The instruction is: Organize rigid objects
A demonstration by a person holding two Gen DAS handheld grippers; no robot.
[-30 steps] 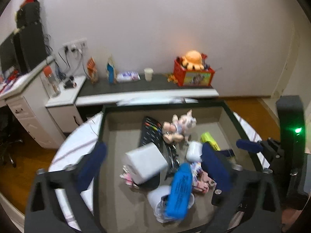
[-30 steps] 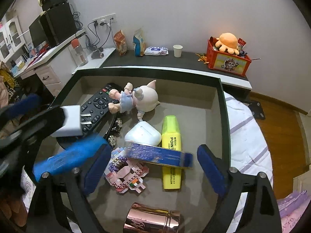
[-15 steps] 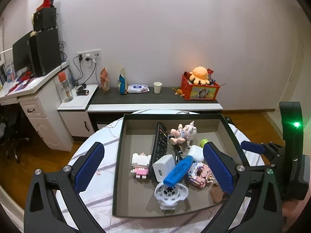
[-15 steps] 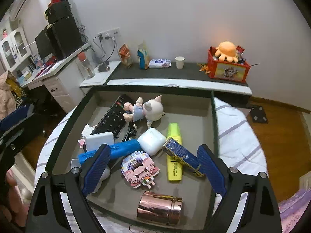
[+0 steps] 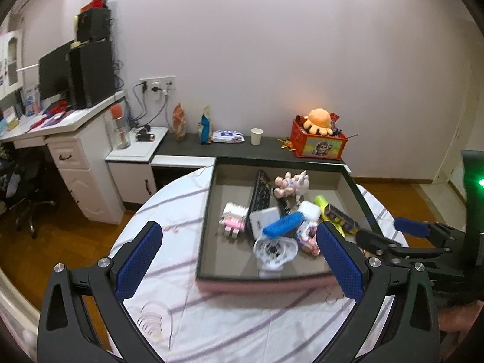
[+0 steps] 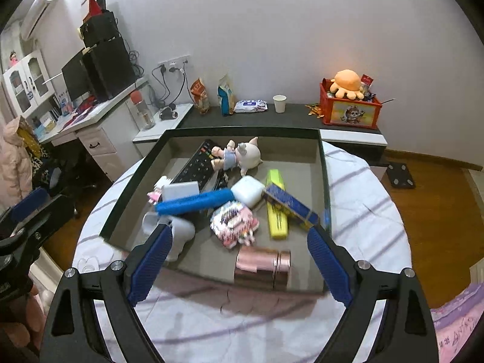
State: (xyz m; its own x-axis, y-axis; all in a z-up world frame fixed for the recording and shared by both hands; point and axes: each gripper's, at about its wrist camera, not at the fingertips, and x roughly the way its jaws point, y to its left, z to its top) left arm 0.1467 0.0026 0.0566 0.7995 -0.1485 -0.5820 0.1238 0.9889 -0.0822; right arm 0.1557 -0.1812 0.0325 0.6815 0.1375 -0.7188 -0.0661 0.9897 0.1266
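Right wrist view, tray (image 6: 323, 181) holding remote (image 6: 196, 166), pig doll (image 6: 242, 155), highlighter (image 6: 276, 208), pink tin (image 6: 263, 267)

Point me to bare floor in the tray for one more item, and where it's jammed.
Free: the tray floor left of the remote, the far right corner behind the yellow highlighter, and the near strip left of the pink tin. Jammed: the middle, around the blue bar and white case.

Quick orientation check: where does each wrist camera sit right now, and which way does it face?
Left wrist: on the left gripper, above the table's near-left side, facing the tray; the right gripper shows at right.
Right wrist: on the right gripper, facing the tray from its near edge; the left gripper shows at left.
Shared: tray, blue marker.
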